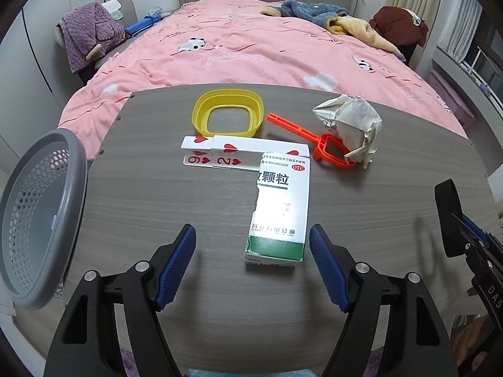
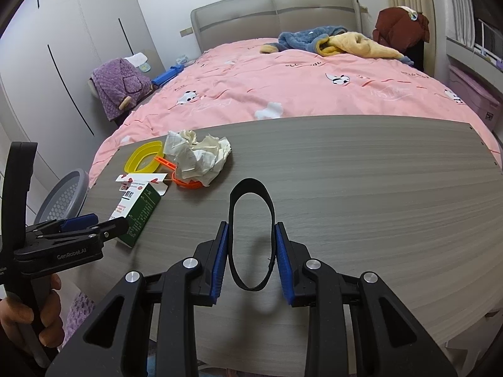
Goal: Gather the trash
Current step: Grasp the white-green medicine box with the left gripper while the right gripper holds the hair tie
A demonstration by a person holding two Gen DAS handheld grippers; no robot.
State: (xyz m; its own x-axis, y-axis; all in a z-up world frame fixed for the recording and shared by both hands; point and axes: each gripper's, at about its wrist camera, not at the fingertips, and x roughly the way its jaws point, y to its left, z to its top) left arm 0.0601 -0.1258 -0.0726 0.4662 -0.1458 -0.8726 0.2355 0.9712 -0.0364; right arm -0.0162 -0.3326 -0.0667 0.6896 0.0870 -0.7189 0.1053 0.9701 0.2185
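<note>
On the table (image 1: pixel 157 207), past whose left edge hangs a grey basket (image 1: pixel 37 216), the torn medicine box (image 1: pixel 279 210) lies near the front edge before the spread-open left gripper (image 1: pixel 253 264), while the right gripper (image 2: pixel 251 251) pinches a black band (image 2: pixel 250 235).

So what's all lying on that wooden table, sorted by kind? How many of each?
Yellow ring: 1
Orange plastic tool: 1
Crumpled paper: 1
Playing cards: at least 2, the 9 and 2 of hearts
Torn medicine box: 1
Black band, held between the right fingers: 1
Total: at least 7
</note>
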